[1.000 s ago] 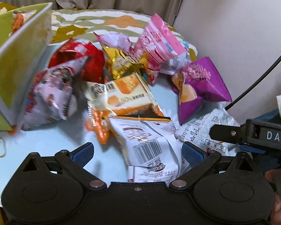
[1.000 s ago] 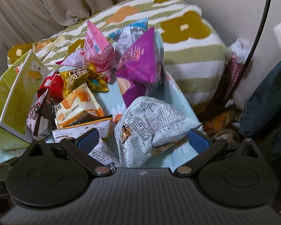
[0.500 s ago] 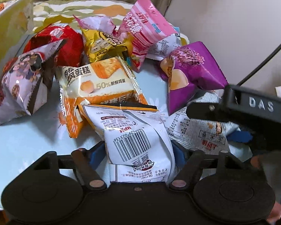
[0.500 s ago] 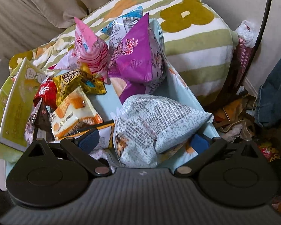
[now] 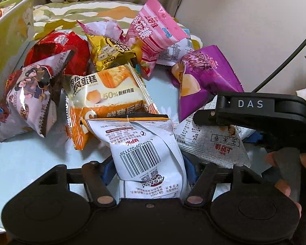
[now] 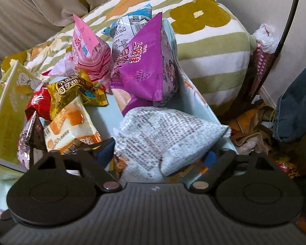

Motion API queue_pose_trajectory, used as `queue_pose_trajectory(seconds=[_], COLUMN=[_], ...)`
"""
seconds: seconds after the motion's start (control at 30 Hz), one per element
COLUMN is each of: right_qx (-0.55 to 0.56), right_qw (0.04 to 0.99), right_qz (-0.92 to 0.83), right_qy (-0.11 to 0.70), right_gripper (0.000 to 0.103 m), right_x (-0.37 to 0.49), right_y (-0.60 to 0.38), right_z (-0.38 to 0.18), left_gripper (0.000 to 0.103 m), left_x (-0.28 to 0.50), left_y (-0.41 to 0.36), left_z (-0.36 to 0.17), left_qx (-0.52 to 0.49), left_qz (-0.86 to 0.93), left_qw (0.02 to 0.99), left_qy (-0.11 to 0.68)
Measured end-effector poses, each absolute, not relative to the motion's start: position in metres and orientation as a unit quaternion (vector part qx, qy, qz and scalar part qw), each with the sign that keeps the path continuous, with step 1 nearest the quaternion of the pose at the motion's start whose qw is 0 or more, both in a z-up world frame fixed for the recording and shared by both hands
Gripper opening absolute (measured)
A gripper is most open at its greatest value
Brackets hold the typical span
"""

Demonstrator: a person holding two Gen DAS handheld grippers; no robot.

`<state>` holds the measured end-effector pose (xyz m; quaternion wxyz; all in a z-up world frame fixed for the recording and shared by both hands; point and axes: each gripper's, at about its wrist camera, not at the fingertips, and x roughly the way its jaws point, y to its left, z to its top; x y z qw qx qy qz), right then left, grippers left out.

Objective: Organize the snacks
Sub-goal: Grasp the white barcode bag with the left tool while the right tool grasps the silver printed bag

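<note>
- The pale blue surface (image 5: 30,159) is covered with snack packets beside a green box (image 6: 8,112).
- The grey printed packet (image 6: 163,140) is set between the jaws of the right claw (image 6: 157,155), which have just been closing; contact with both pads cannot be told.
- The white barcode packet (image 5: 144,153) is pinched by the left claw (image 5: 149,169), its jaws just narrowed onto it.

black tool (image 5: 149,169), blue pads (image 5: 109,169)
</note>
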<state>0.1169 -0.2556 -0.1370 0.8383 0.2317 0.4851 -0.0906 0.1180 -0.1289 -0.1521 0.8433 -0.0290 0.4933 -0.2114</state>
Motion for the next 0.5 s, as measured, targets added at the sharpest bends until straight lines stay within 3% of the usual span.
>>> queue_pose_trajectory(seconds=[0.23, 0.5], right_qx=[0.227, 0.237], right_qw=[0.841, 0.843], right_qz=[-0.093, -0.094], right_qy=[0.483, 0.473], right_gripper=[0.084, 0.076], right_x=[0.112, 0.097], right_y=[-0.255, -0.254], right_z=[-0.134, -0.122], left_gripper=[0.068, 0.066], left_x=[0.113, 0.102], left_y=[-0.126, -0.117], left_z=[-0.147, -0.124], left_qx=[-0.025, -0.024], left_qz=[-0.219, -0.221], left_qw=[0.845, 0.854], left_qy=[0.487, 0.470])
